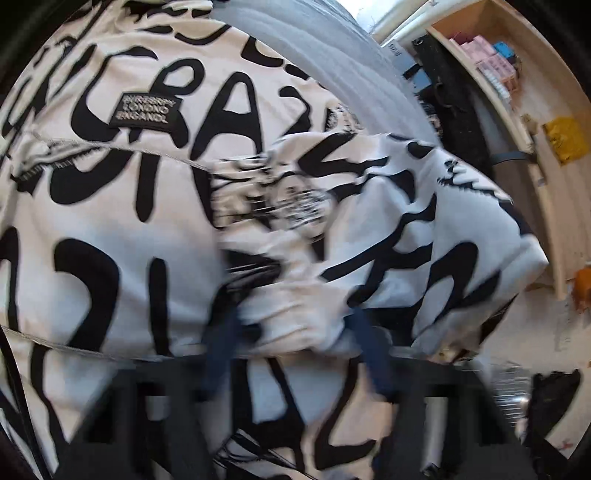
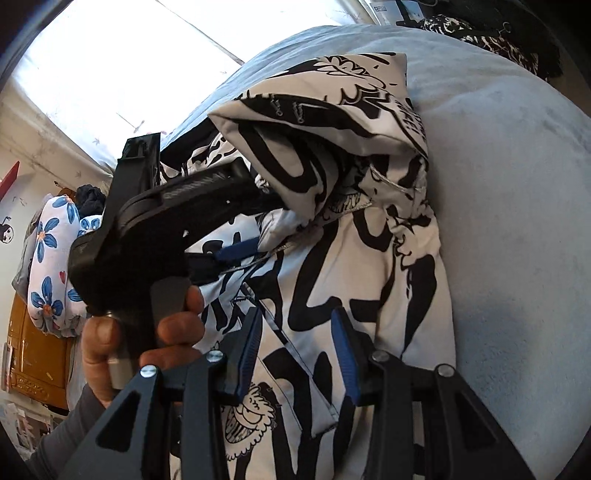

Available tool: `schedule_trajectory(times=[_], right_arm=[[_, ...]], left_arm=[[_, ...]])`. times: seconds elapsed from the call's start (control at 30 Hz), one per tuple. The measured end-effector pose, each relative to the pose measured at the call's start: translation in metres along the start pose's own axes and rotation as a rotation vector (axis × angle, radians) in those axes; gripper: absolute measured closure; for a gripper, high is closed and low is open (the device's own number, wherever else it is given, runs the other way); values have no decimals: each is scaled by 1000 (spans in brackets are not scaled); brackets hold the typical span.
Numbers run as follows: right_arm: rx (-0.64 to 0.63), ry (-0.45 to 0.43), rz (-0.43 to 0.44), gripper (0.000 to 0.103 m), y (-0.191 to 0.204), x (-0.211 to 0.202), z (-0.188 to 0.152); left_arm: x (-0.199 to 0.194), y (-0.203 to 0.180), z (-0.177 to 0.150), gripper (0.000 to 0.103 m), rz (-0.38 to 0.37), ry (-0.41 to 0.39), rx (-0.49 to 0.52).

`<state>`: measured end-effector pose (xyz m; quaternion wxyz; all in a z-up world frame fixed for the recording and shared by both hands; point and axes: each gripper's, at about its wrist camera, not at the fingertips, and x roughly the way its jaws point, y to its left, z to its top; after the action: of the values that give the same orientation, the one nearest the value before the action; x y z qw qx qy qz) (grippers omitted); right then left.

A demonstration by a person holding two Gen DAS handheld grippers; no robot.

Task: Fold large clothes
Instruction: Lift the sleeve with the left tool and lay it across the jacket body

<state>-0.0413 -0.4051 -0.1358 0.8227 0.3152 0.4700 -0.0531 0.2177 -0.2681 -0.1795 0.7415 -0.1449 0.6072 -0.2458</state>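
Observation:
A white garment [image 1: 129, 229] covered in black graffiti lettering lies on a grey-blue bed cover [image 2: 498, 203]. It carries a black sewn label [image 1: 144, 110]. In the blurred left wrist view my left gripper [image 1: 295, 343] has its blue fingers [image 1: 221, 343] pressed on a bunched fold of this cloth. From the right wrist view a hand [image 2: 177, 325] grips that tool's black handle [image 2: 147, 229], and its blue finger [image 2: 236, 253] reaches under a folded flap of the garment [image 2: 369, 258]. My right gripper [image 2: 297, 350] hovers open just above the cloth, holding nothing.
A wooden shelf [image 1: 517, 110] with pink and blue boxes stands right of the bed. Floral bedding [image 2: 51, 258] is piled by a brown cabinet [image 2: 33, 350] on the left. A bright window [image 2: 110, 55] is behind it. Dark patterned clothes [image 2: 461, 26] lie at the bed's far edge.

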Motion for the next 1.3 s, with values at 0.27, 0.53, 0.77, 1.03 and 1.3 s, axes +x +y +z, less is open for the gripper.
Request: schedule_trajectory(times=[0.27,0.53,0.77,1.03,1.3], right_arm=[[6,-17,-11,64,-6,-11,1],[-70,-67,-48,64,15,-24,-4],[-71,-13,-43,64,25,-9,-7],[-60,29,-84,60,26,-5,2],[-92,-107,-128,50,35,-17,56]], left_arm=[[-50,-28,7,91,140,-135,114],[-198,-12,19,93,294,-424,239],[-229,100,8,91,487,-368,128],[-209,203,-3,54,401,-208,-134],[-192,204,36,48,286,-195,-131]])
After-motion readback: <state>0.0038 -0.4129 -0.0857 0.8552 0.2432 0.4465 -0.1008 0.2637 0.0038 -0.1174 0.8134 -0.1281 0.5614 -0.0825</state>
